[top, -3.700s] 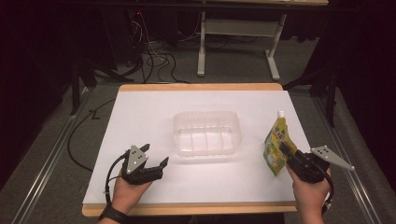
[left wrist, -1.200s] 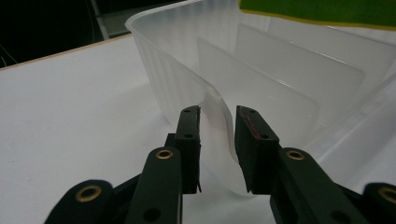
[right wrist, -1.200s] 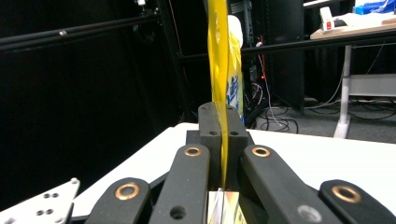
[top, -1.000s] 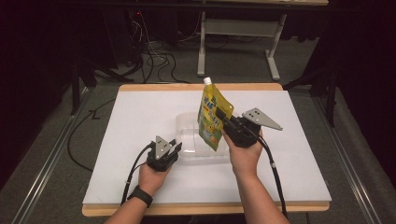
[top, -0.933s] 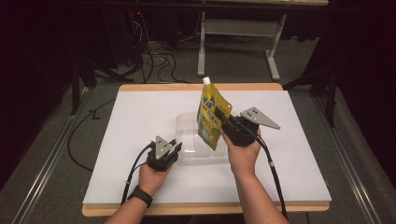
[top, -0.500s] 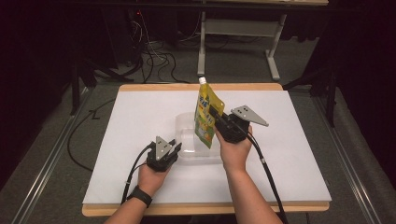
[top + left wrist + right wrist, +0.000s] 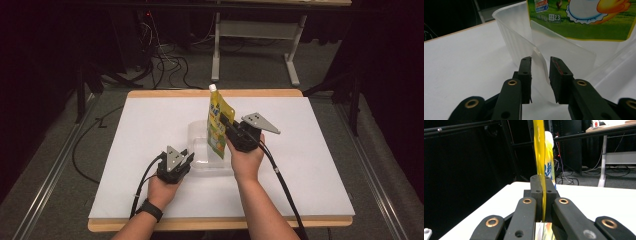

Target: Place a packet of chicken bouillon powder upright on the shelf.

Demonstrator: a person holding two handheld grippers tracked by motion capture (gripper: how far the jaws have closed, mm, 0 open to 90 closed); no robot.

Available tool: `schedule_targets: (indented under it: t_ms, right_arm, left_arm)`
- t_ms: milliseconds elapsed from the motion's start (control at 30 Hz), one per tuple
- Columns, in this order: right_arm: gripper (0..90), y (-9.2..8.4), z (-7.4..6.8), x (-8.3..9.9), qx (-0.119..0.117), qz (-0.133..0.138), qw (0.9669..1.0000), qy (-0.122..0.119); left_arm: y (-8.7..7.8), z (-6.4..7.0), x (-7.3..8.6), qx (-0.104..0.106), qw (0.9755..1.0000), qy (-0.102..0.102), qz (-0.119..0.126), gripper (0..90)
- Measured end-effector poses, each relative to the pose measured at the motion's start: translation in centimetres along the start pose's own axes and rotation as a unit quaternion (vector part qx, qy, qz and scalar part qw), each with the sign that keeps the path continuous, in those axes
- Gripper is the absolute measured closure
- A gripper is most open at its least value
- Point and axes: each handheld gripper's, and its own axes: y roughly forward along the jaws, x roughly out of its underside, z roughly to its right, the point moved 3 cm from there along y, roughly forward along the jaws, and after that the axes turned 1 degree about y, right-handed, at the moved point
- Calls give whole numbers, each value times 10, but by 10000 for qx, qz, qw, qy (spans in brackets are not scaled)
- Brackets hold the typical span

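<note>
A yellow-green spouted pouch [image 7: 216, 127] with a white cap [image 7: 213, 87] hangs upright over a clear plastic container [image 7: 199, 139] at the middle of the white table top. My right gripper [image 7: 223, 121] is shut on the pouch's right edge; in the right gripper view the pouch [image 7: 539, 150] stands edge-on between the closed right gripper [image 7: 543, 182]. My left gripper [image 7: 187, 155] is at the container's near-left corner. In the left gripper view the container's wall [image 7: 516, 37] fills the gap of the left gripper [image 7: 540, 62], and the pouch's bottom [image 7: 584, 22] hangs above the container.
The white sheet [image 7: 145, 120] covers a wooden table with bare space to the left and right of the container. Cables trail from both grippers toward the near edge. Table legs [image 7: 216, 50] and floor cables lie beyond the far edge.
My right gripper has carried the pouch from the table's right side leftward, over the container. The left gripper went to the container's corner and has stayed there for the last second.
</note>
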Motion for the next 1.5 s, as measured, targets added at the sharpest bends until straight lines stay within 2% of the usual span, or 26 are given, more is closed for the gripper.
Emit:
schedule_targets:
  t_ms: [100,300,667,833,1033,1333,1500]
  right_arm:
    - [900,2,-2,5,-4,-17,9999,-103]
    - [900,5,-1,13,-33,-52,9999,-125]
    - [900,4,1,25,-98,65,9998,132]
    - [900,3,-4,29,-84,-20,10000,20]
    - [900,-2,-3,34,-74,-155,9998,-99]
    - [900,-9,-4,50,-127,-346,9991,-207]
    - [900,-11,-2,53,-95,-337,9992,-206]
  left_arm:
    - [0,0,0,2,10000,-3,-2,721]
    - [0,0,0,-27,10000,10,15,721]
    - [0,-1,0,0,10000,5,6,721]
    - [0,-1,0,-7,10000,9,8,720]
    - [0,-1,0,17,10000,13,1,720]
    - [0,-2,0,15,10000,19,4,719]
    - [1,-2,0,13,10000,17,5,716]
